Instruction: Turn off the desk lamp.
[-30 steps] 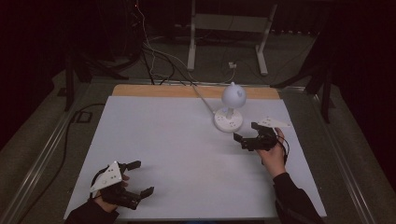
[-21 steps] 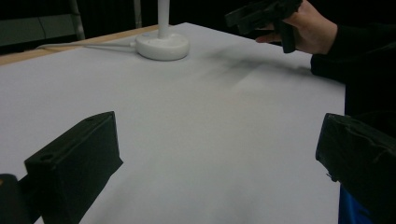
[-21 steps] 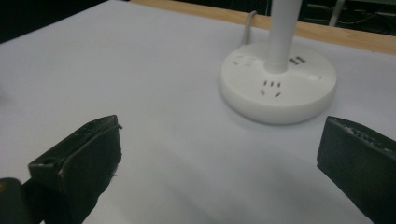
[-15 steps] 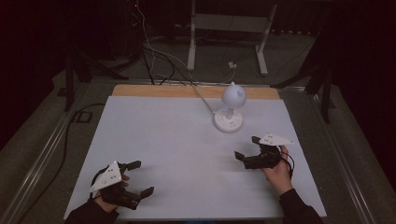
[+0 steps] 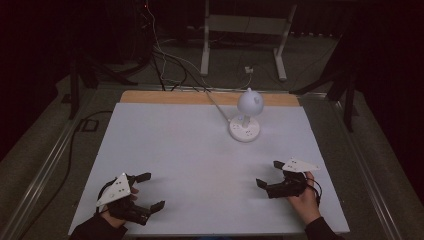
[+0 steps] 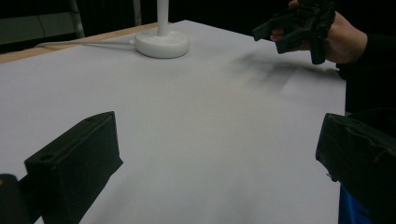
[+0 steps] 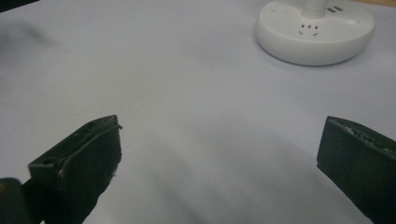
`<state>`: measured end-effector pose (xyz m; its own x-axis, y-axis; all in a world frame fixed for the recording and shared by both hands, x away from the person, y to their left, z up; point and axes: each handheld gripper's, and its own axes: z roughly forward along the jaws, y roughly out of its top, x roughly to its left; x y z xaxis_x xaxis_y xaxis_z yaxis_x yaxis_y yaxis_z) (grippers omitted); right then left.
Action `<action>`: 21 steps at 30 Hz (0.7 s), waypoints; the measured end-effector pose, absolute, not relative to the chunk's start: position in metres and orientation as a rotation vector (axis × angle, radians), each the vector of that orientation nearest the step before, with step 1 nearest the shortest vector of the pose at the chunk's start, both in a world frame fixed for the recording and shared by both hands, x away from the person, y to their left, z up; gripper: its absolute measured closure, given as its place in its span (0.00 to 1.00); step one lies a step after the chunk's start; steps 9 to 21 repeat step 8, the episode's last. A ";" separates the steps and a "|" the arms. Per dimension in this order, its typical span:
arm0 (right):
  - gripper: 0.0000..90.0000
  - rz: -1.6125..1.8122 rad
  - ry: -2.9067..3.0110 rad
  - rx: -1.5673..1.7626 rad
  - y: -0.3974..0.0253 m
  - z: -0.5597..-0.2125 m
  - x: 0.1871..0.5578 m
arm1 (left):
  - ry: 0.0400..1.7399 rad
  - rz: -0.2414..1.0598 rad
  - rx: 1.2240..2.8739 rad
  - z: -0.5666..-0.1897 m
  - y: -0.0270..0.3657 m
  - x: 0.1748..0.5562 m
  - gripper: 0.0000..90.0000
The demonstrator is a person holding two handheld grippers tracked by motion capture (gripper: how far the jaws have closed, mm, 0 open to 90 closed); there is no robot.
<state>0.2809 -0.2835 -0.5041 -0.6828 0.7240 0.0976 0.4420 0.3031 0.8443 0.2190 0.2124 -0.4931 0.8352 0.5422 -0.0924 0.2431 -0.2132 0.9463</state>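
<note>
Lamp is the thing nearest the work, a small white one with a round base and a ball-shaped head, standing upright on the desk in the upper right part of the high view. The right gripper sits in the lower right of that view, with the lamp up and a little to the left of it. In the right gripper view the lamp base shows at the upper right, well apart from the fingers. Those fingers are spread wide with nothing between them. The left gripper sits at the lower left, much farther from the lamp, its fingers also spread and holding nothing. So the right hand looks like the closer one to reach it.
</note>
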 end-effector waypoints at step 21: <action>0.00 1.265 2.309 1.019 -0.283 -0.510 0.274 | 0.599 0.306 1.806 -0.493 0.212 0.219 0.00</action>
